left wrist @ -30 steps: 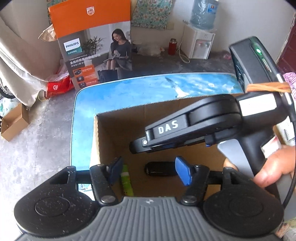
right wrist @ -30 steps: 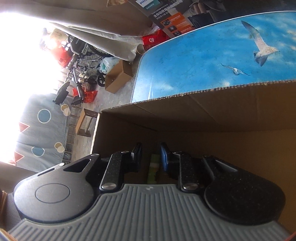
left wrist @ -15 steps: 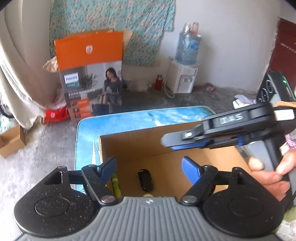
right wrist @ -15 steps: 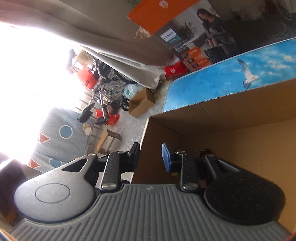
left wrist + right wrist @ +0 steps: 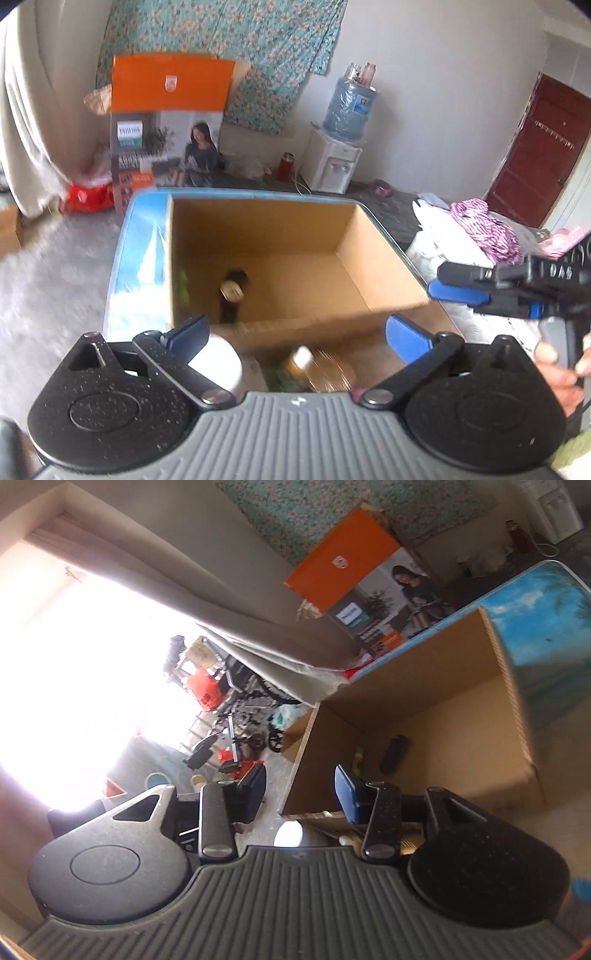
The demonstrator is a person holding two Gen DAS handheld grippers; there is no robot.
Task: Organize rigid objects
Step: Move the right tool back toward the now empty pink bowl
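An open cardboard box (image 5: 376,254) stands on a blue sky-print table (image 5: 136,258). Inside it lie a green tube (image 5: 181,284) by the left wall and a black oblong object (image 5: 232,291), both also in the right wrist view: green tube (image 5: 357,762), black object (image 5: 393,753). My left gripper (image 5: 295,336) is open and empty above the box's near side. Below it sit a white round lid (image 5: 219,363) and an amber bottle (image 5: 317,369). My right gripper (image 5: 301,788) is open and empty; in the left wrist view it (image 5: 443,282) hovers right of the box.
An orange Philips carton (image 5: 166,122) stands on the floor behind the table. A water dispenser (image 5: 336,162) is against the back wall. Clothes (image 5: 484,229) are piled at the right. A bright doorway with a pram (image 5: 236,716) lies to the left.
Both grippers have pulled back and up out of the box. The right gripper opened and moved off to the right. The green tube lies in the box.
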